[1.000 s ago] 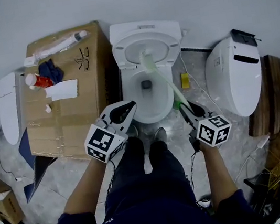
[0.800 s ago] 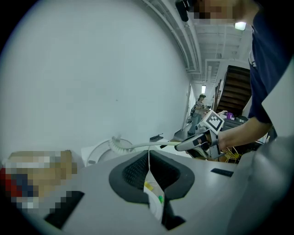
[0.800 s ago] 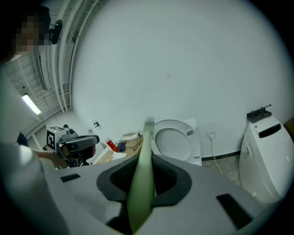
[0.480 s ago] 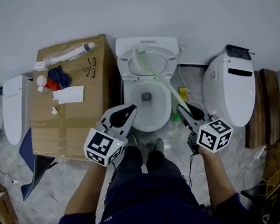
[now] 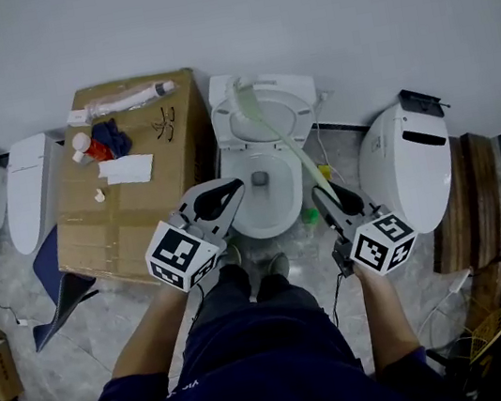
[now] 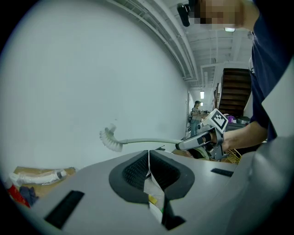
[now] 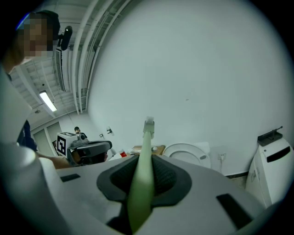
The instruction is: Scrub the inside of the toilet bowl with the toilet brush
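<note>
Standing on a grey marbled tile floor (image 5: 108,314), a person faces a white toilet (image 5: 274,227) set against a plain white wall (image 5: 294,6). The right gripper (image 5: 318,195) is clamped on the pale green handle of the toilet brush (image 5: 284,146), which slants up over the bowl. Its bristle head (image 5: 239,92) hangs in the air by the raised seat (image 5: 264,111), outside the bowl. The left gripper (image 5: 234,186) hovers at the bowl's left rim, jaws closed together with nothing clearly held. A cardboard box (image 5: 140,223) with a blue cloth (image 5: 111,132) and paper (image 5: 127,170) on top stands just left of the toilet. Another white toilet (image 5: 413,177) sits to the right.
</note>
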Available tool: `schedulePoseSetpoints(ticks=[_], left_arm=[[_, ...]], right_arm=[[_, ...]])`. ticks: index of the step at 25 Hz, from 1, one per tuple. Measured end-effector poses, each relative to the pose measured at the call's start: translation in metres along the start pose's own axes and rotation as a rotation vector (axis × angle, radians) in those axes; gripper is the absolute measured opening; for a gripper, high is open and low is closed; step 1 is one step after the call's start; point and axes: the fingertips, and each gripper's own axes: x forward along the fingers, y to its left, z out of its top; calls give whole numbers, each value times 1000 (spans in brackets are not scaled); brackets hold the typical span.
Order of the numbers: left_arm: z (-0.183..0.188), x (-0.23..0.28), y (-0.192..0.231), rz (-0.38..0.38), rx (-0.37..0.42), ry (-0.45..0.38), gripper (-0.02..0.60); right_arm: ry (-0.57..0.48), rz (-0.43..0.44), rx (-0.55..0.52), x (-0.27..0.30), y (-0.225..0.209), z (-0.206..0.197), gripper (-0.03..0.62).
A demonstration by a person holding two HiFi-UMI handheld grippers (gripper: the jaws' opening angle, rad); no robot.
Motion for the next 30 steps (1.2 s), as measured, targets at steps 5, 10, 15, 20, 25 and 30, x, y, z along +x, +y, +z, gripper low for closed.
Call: schedulePoseSetpoints(ticks=[5, 10, 15, 20, 25, 30], left_arm=[[7, -2, -4, 9, 9, -7, 35], [10, -4, -6, 15, 17, -10, 35], [18, -4, -5, 19, 12, -25, 35], [25, -2, -7, 20, 22, -34, 35], [30, -2, -5, 21, 29, -40, 35], [31, -1, -6, 23, 28, -39, 35]], right_arm=[[-14, 20, -27, -6, 8, 11, 83], [-36, 37, -39, -10, 13, 20, 83], [-43, 47, -48, -12, 15, 28, 83], [-51, 54, -59, -16, 17, 34, 83], [-52, 65, -65, -15, 20, 38, 83], [-53, 69, -62, -17, 21, 39, 83]])
